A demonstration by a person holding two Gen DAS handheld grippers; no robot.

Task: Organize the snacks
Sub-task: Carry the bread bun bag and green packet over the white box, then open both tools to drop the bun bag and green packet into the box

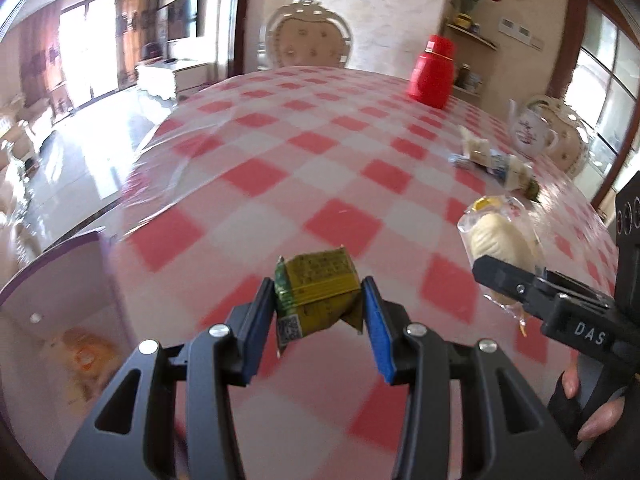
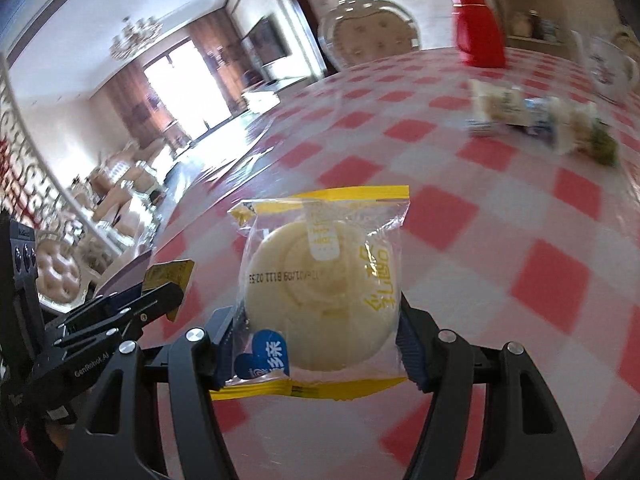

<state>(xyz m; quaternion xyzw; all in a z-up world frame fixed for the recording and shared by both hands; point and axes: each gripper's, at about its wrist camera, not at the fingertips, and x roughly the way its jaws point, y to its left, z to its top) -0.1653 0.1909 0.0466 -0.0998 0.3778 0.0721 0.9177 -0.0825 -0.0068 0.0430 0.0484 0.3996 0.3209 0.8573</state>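
My left gripper [image 1: 319, 302] is shut on a small yellow-green snack packet [image 1: 316, 294] and holds it above the red-and-white checked table [image 1: 256, 176]. My right gripper [image 2: 318, 322] is shut on a round pale pastry in a clear, yellow-edged wrapper [image 2: 320, 292], also above the table. In the left wrist view the right gripper [image 1: 520, 280] with the pastry [image 1: 500, 240] is at the right. In the right wrist view the left gripper [image 2: 132, 312] with its yellow packet [image 2: 168, 276] is at the left. Several more wrapped snacks [image 1: 496, 160] lie far right on the table; they also show in the right wrist view [image 2: 536, 116].
A red jar [image 1: 432, 72] stands at the table's far side, a white teapot [image 1: 532, 128] at the far right. A white-rimmed container [image 1: 60, 280] with an orange item inside sits at the left below the table edge. A chair [image 1: 308, 36] stands behind the table.
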